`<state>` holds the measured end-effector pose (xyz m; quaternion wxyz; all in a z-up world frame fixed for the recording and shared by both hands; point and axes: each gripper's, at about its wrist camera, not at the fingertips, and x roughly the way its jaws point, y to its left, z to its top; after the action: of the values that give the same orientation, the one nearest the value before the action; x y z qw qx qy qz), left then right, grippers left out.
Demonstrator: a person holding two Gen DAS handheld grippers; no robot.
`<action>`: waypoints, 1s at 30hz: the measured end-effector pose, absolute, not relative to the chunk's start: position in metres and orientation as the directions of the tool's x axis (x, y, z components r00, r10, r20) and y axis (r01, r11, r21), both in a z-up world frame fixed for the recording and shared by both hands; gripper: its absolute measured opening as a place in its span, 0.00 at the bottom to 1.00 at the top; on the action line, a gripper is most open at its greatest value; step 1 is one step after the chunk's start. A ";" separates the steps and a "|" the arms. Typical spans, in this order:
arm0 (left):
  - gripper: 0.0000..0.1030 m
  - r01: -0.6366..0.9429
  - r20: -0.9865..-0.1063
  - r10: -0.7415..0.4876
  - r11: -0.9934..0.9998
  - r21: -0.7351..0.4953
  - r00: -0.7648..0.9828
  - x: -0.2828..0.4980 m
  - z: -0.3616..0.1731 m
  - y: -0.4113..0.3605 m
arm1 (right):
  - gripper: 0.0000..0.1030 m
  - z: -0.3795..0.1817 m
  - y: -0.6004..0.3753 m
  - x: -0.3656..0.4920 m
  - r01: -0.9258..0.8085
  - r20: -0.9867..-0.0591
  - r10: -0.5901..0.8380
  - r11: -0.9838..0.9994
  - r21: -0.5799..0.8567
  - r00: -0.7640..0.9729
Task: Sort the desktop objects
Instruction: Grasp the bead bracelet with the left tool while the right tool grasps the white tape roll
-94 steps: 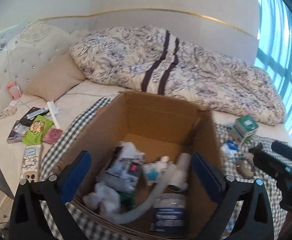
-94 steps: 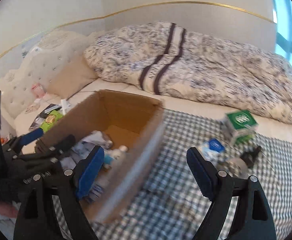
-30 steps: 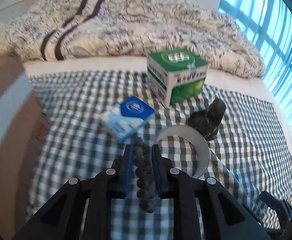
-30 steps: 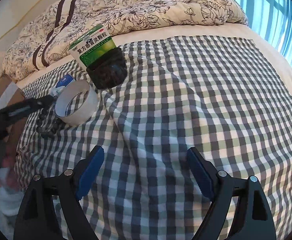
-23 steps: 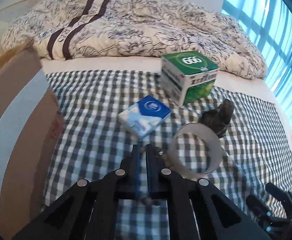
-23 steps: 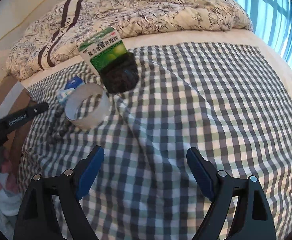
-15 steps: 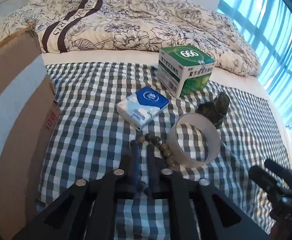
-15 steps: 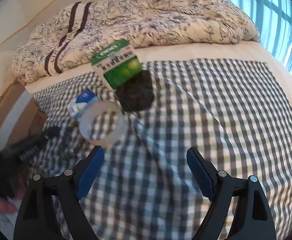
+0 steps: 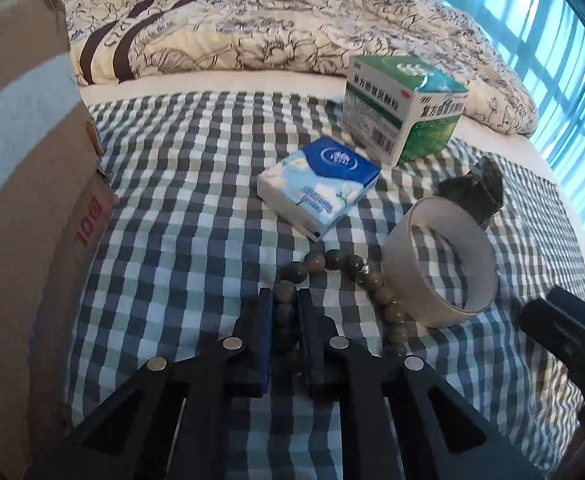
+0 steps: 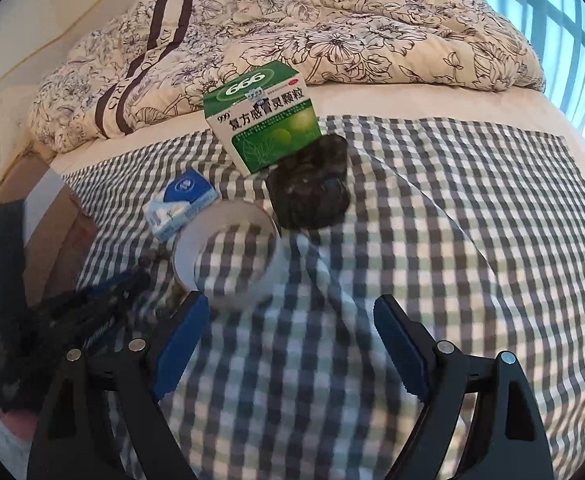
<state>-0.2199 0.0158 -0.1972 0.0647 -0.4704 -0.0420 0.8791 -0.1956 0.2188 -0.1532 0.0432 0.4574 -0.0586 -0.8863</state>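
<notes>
Checked cloth (image 9: 180, 184) covers the bed, soft and a bit rumpled. Nearest, the left gripper (image 9: 285, 308) has its blue-padded fingers pinched almost together on a bead bracelet (image 9: 334, 260), round grey-brown beads curving off to the right. Touching that is a roll of clear tape (image 9: 440, 264) lying flat. The right gripper (image 10: 288, 320) hangs wide open over the cloth, holding nothing. Beyond the beads sits a glossy blue tissue pack (image 9: 318, 184), then a lumpy dark object (image 10: 310, 184), then a green and white cardboard box (image 9: 404, 104). A brown carton (image 9: 24, 208) stands at the left, floral quilt (image 9: 276, 28) heaped behind.
</notes>
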 end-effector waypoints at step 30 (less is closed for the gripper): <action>0.10 -0.124 -0.741 0.147 -0.989 -0.086 -0.656 -0.190 -0.127 0.026 | 0.05 -0.152 0.229 -0.206 -0.077 -0.841 -0.075 -0.988 0.137 -0.536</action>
<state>-0.1899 0.0256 -0.1270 0.0744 -0.4081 -0.0138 0.9098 -0.2062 0.2285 -0.1524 -0.0007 0.4815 -0.0786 -0.8729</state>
